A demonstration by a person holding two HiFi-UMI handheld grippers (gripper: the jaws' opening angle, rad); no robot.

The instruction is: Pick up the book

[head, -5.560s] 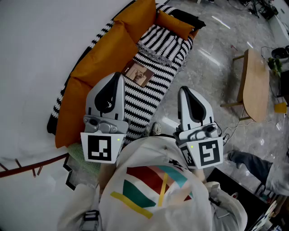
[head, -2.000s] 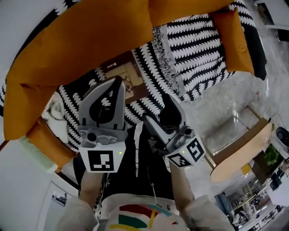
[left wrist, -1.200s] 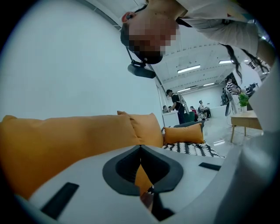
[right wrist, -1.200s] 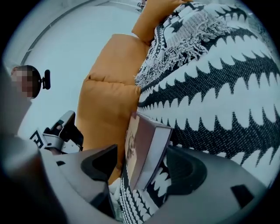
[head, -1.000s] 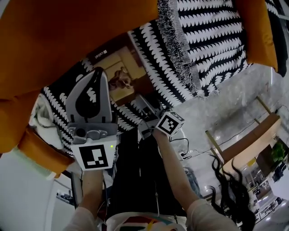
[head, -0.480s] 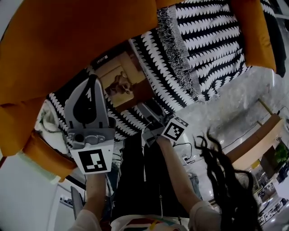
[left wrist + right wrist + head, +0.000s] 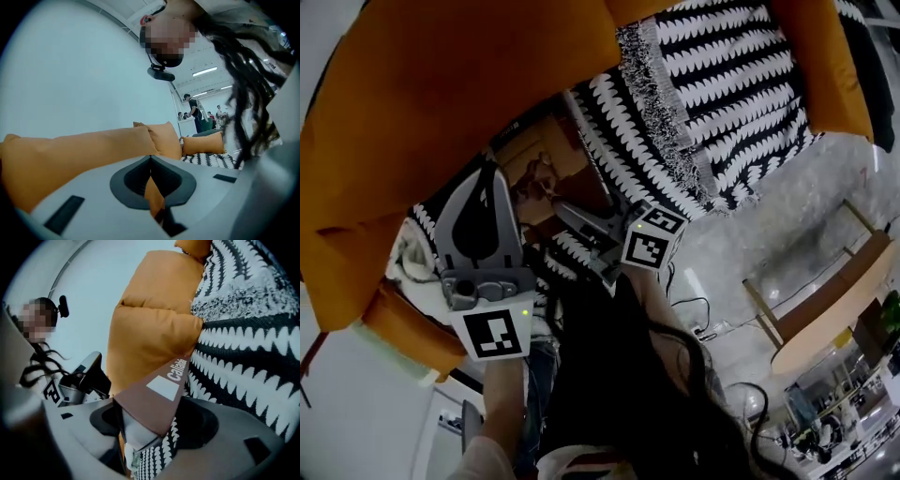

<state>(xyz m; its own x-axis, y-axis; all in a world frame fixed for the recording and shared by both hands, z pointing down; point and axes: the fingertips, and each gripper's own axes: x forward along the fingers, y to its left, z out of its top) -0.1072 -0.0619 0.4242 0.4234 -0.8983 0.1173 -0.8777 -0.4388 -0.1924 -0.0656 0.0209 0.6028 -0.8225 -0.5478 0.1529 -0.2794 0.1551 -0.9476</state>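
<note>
The brown book (image 7: 546, 157) lies on the black-and-white throw (image 7: 722, 84) of the orange sofa (image 7: 441, 84), close to the back cushions. My right gripper (image 7: 569, 212) reaches its near corner. In the right gripper view the book (image 7: 161, 387), brown spine with white lettering and pale page edges, fills the gap of the right gripper (image 7: 140, 430), whose jaws are closing on it and touch both covers. My left gripper (image 7: 492, 171) hovers to the left of the book, shut and holding nothing. In its own view the left gripper (image 7: 151, 161) points along the orange cushions (image 7: 84, 150).
A small orange pillow (image 7: 403, 328) and a white cloth (image 7: 405, 253) lie at the sofa's lower left end. A wooden side table (image 7: 825, 309) stands on the glossy floor to the right. Dark hair (image 7: 628, 375) hangs into the lower head view.
My right gripper has moved up and left onto the book's corner, and its jaws have narrowed around it. Hair has swung across the lower view. The left gripper has barely shifted.
</note>
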